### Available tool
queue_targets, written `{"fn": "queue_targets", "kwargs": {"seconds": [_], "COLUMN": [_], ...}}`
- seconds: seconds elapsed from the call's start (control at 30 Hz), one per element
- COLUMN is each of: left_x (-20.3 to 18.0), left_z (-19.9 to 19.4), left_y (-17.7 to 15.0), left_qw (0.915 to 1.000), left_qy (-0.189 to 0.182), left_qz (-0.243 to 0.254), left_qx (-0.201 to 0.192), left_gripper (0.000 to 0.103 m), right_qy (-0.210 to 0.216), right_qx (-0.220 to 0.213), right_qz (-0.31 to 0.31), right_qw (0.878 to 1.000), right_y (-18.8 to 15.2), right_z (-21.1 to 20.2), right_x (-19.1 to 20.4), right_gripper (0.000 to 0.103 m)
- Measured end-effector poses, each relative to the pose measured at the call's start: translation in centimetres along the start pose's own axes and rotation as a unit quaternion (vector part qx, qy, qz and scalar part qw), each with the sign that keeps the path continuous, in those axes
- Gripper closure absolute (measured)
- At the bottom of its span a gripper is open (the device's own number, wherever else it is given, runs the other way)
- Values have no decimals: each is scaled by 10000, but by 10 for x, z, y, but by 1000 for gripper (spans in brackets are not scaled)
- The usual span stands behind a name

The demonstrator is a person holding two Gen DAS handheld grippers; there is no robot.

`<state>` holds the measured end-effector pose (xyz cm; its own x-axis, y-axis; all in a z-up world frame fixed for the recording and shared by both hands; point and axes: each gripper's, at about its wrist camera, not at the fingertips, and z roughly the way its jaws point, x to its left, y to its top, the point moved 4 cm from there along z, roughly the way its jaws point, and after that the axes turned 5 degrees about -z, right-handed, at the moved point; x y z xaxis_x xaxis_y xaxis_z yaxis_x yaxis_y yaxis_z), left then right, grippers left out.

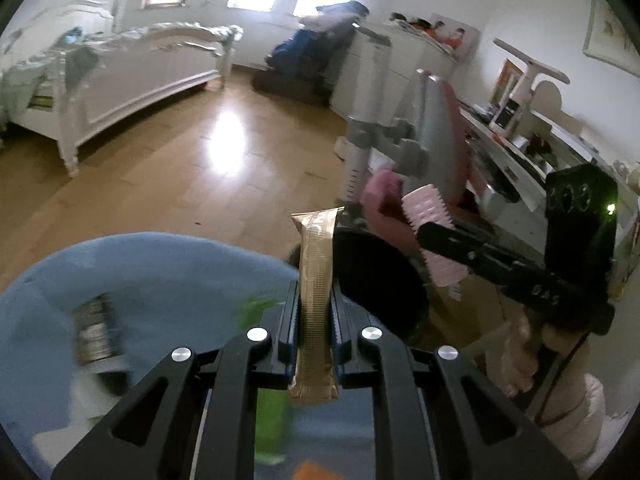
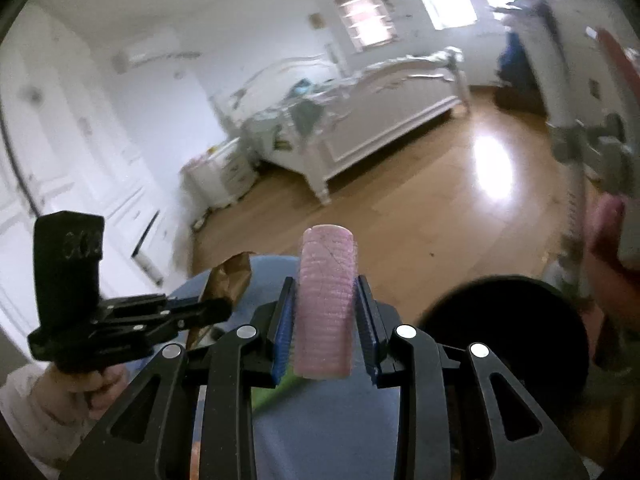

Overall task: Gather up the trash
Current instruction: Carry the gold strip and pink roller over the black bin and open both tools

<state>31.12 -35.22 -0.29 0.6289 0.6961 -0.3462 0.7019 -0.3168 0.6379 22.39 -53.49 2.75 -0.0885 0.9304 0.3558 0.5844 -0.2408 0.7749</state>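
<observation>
A gold sachet wrapper (image 1: 316,280) stands upright in my left gripper (image 1: 315,294), which is shut on it. My right gripper (image 2: 325,286) is shut on a pink ribbed hair roller (image 2: 326,312). Both are over a blue round surface (image 1: 140,280), with a black round bin (image 1: 400,280) just to the right. In the left wrist view the right gripper (image 1: 434,236) reaches in from the right with the roller (image 1: 424,208) above the bin. In the right wrist view the left gripper (image 2: 224,306) comes in from the left with the wrapper (image 2: 232,274), and the bin (image 2: 512,312) is at lower right.
A green item (image 1: 266,400) and a blurred dark stack (image 1: 94,332) lie on the blue surface. A white bed (image 1: 152,68) stands across the wooden floor (image 1: 200,168). A grey and pink chair (image 1: 436,132) and a cluttered desk (image 1: 520,152) are at right. White cupboards (image 2: 80,160) line the left wall.
</observation>
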Motion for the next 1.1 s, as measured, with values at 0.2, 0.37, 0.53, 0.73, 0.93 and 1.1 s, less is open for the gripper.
{"fn": "queue_targets", "kwargs": {"seconds": [0.2,0.37,0.53,0.73,0.93,1.1], "left_x": [-37,-51,-60,-67,-67,-65], "left_z": [45,70,91,111,123,119], "left_y": [-4,-9,-13,-14,-11,-11], "left_qw": [9992,9981,9970,9960,9960,9967], "left_qy": [-269,-317,-324,-299,-222,-146], "left_qz": [-52,11,46,82,25,-43], "left_qx": [306,522,696,835,864,798], "left_gripper": [88,88,88,88,83,39], "right_qy": [-238,-327,-357,-381,-581,-753], "right_qx": [12,128,216,285,340,263], "right_qz": [473,838,1030,1169,1310,1310], "right_qw": [9986,9959,9938,9920,9891,9882], "right_y": [-28,-45,-60,-68,-71,-72], "right_z": [-10,-2,6,16,19,14], "right_x": [-59,-92,-109,-123,-134,-135], "right_gripper": [73,73,73,73,51,33]}}
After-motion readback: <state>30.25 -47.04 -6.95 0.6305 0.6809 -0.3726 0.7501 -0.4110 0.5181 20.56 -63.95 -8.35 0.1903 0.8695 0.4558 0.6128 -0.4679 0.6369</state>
